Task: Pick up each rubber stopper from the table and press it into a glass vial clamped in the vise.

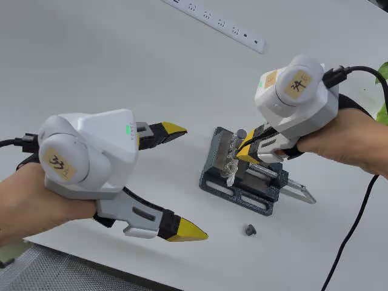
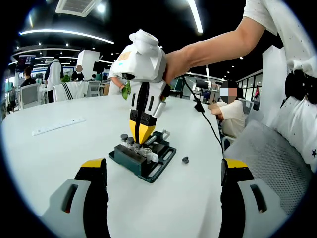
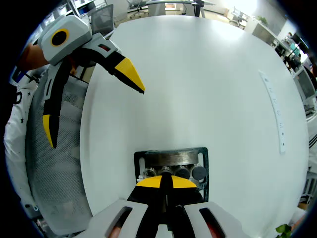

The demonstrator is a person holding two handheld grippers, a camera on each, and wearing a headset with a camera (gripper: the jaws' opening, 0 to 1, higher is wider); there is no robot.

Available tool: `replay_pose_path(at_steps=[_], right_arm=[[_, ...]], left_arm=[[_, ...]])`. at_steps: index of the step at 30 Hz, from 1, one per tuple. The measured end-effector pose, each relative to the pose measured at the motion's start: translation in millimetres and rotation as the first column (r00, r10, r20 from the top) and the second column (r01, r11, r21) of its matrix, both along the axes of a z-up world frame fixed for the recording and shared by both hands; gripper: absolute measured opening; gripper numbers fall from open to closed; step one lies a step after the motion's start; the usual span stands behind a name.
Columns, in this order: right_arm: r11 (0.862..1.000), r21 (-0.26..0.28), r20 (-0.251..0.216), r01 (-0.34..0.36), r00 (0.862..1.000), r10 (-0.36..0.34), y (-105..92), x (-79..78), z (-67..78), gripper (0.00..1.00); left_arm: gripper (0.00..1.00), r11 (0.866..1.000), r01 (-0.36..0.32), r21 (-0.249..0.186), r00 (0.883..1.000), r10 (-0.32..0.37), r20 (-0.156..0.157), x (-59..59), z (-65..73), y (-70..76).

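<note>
Right gripper (image 3: 166, 181) jaws are sitting together, tips pointing down onto the row of glass vials (image 3: 148, 173) in the vise (image 3: 171, 157). I'm not seeing anything pinched between them, so I'm reading this as pressing, not carrying. Left gripper (image 1: 193, 180) jaws are hanging wide apart, holding nothing, above the surface (image 1: 121, 73) and well to the side of the vise. The loose rubber stopper (image 1: 250, 230) is lying on the surface near the vise base, on my side, apart from both grippers. Handling, as I'm judging it: the stopper is looking small, light, soft and grippy, so slipping is unlikely but it may squash or tip if I'm clamping too hard. I'm planning to pinch it across the wider top end and leave the plug end free, though its orientation is too small to tell. The vials are glass, so I'm pushing straight down the axis with no side load. Counting: one loose stopper, what looks like four vials in a row, at least two seated stoppers (image 2: 124, 136) at one end of the row, one vise, and one power strip (image 1: 218, 24) far back.
</note>
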State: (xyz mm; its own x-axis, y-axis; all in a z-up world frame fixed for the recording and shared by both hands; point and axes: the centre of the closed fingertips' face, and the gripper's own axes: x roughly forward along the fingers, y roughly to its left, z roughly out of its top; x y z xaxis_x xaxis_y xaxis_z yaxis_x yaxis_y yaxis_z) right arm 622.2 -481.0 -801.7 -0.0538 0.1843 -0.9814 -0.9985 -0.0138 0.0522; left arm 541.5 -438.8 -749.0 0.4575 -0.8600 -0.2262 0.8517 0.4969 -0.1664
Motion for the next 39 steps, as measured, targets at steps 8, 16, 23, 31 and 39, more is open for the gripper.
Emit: replay_pose_path(at_steps=[8, 16, 23, 31, 39], right_arm=[[1.000, -0.018, 0.005, 0.003, 1.000, -0.003, 0.1, 1.3, -0.5, 0.00], [0.999, -0.030, 0.014, 0.009, 1.000, -0.009, 0.2, 1.9, -0.9, 0.00], [0.998, -0.059, 0.052, -0.011, 0.999, 0.014, 1.9, 1.4, -2.5, 0.00], [0.999, -0.041, 0.087, -0.027, 0.996, 0.031, -2.1, 2.3, -0.8, 0.00], [0.999, 0.041, 0.060, 0.010, 0.998, -0.013, -1.6, 2.3, 0.8, 0.00]], left_arm=[[0.95, 1.000, -0.003, -0.004, 1.000, 0.003, -0.001, 0.1, 0.4, -0.1], [0.94, 1.000, -0.010, -0.011, 1.000, 0.010, 0.003, 2.9, 3.4, -0.7], [0.94, 1.000, -0.003, -0.008, 1.000, 0.003, 0.007, 3.1, 3.5, -3.7], [0.94, 1.000, 0.016, 0.016, 1.000, -0.016, 0.004, -2.9, 4.3, -7.7], [0.94, 0.999, 0.009, 0.036, 1.000, -0.009, -0.003, -7.2, 5.1, -4.8]])
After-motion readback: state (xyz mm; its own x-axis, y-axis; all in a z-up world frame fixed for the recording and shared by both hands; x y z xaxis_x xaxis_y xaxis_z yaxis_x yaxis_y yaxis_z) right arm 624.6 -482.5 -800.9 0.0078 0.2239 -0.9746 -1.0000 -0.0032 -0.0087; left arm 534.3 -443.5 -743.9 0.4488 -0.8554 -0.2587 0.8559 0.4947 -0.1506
